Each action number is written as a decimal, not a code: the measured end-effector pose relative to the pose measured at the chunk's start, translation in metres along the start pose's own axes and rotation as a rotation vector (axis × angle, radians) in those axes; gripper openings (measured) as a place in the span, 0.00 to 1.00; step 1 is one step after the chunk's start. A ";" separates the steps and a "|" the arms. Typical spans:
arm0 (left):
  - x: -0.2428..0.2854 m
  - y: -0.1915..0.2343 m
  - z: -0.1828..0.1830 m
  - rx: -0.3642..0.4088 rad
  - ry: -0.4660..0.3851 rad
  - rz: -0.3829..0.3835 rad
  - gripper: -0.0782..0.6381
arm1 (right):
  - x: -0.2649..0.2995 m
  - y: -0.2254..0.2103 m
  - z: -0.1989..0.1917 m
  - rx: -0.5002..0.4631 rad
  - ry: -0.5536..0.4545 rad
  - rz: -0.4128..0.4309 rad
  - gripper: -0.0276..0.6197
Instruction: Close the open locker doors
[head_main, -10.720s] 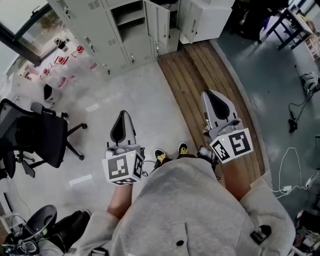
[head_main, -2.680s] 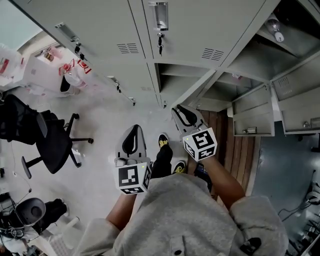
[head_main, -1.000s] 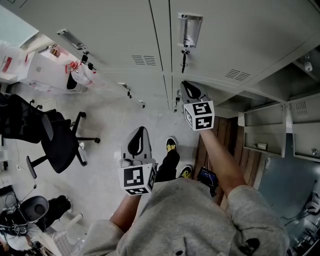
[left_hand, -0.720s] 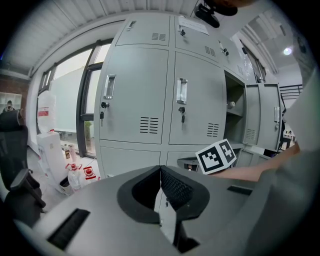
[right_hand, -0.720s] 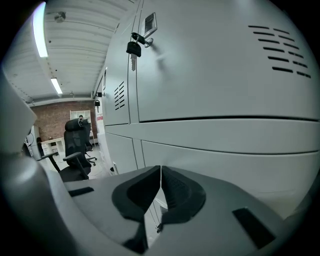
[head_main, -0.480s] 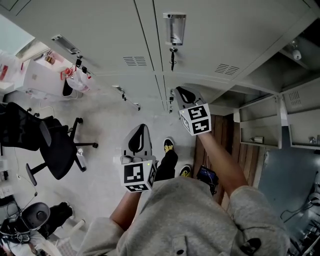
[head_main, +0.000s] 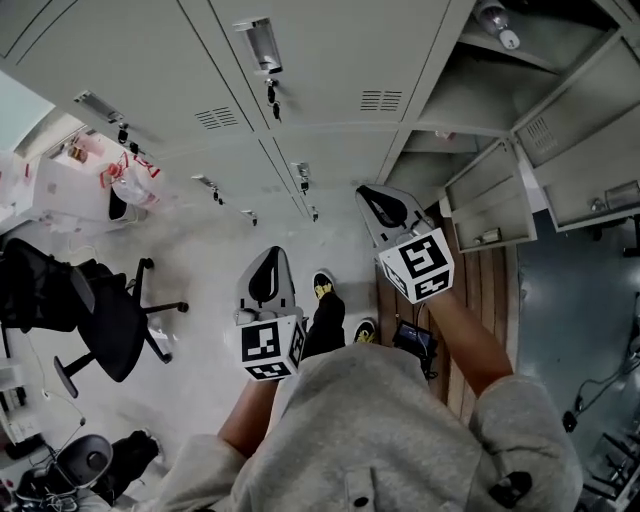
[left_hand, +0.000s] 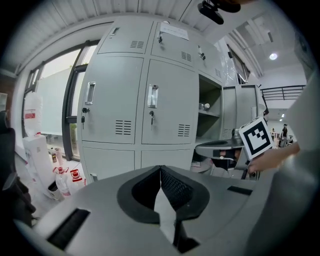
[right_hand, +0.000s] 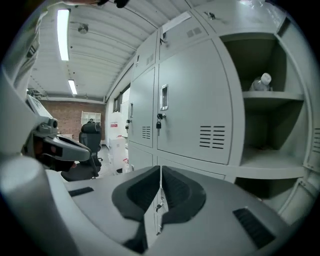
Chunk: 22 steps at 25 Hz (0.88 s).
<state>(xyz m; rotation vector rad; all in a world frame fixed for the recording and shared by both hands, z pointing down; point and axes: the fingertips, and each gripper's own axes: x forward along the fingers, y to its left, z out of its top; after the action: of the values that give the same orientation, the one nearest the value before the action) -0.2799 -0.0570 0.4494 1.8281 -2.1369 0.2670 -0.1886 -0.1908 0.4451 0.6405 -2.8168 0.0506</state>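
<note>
Right gripper (head_main: 375, 200) withdrawn from smooth metal locker door (head_main: 335, 165) | fingers (right_hand: 137, 192) together

Closed lockers (head_main: 330, 60) ahead — open compartments (head_main: 470, 90) to their right, an office chair (head_main: 95, 310) far left.

Office-like workroom: grey steel lockers (head_main: 330, 60), black swivel chair (head_main: 100, 315), ceiling strip lights (right_hand: 63, 27).
</note>
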 end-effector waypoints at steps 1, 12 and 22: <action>-0.003 -0.008 0.000 0.006 -0.003 -0.014 0.12 | -0.018 -0.003 0.001 -0.002 -0.004 -0.013 0.10; -0.037 -0.092 -0.002 0.063 -0.034 -0.122 0.12 | -0.203 -0.032 -0.017 0.043 -0.009 -0.234 0.10; -0.057 -0.169 -0.015 0.097 -0.043 -0.214 0.12 | -0.314 -0.048 -0.042 0.064 -0.020 -0.391 0.10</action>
<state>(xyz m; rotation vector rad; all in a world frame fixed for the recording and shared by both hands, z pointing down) -0.1047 -0.0271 0.4324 2.1158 -1.9651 0.2864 0.1155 -0.0980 0.4057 1.1974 -2.6631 0.0623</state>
